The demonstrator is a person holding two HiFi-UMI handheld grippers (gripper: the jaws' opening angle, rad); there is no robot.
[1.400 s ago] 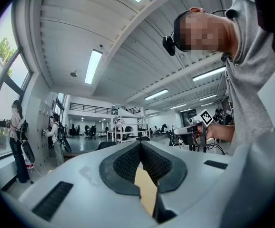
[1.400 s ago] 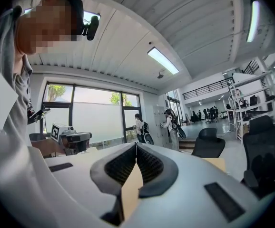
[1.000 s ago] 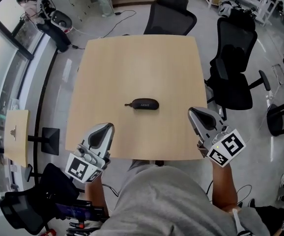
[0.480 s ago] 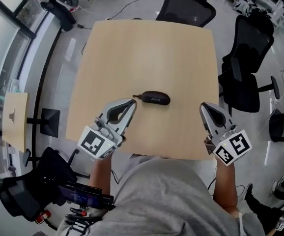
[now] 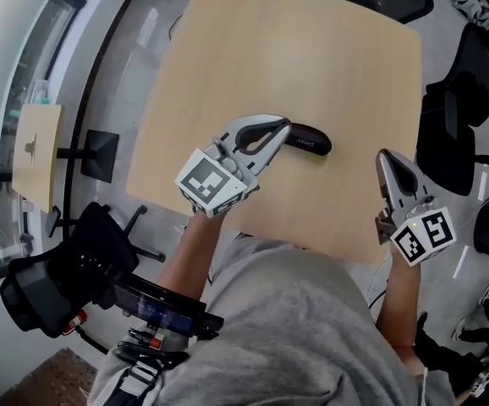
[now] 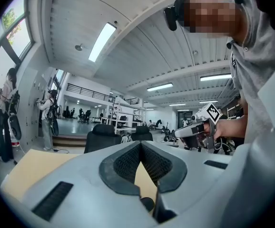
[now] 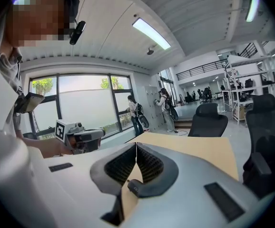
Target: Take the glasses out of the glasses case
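Closing in on the glasses case (image 5: 310,141) is the step in hand, by my reading. The dark oval case lies flat and shut on the wooden table (image 5: 228,49), just right of the frame's centre.

The left gripper (image 5: 286,126) hovers with its tips over the case's left end. The head view cannot show whether they touch it. Its 2 jaws meet tip to tip with nothing held, as the left gripper view shows.

The right gripper (image 5: 387,156) sits by the table's right edge, lower right of the case and apart from it. Its jaws are also pressed together and empty.

To do this well, both pairs of jaws probably need to part first. Then 1 gripper can pin the case across its narrow width while the other works the opening. The fastener is not visible from here. The rounded shell looks smooth, so a shallow pinch could slip.
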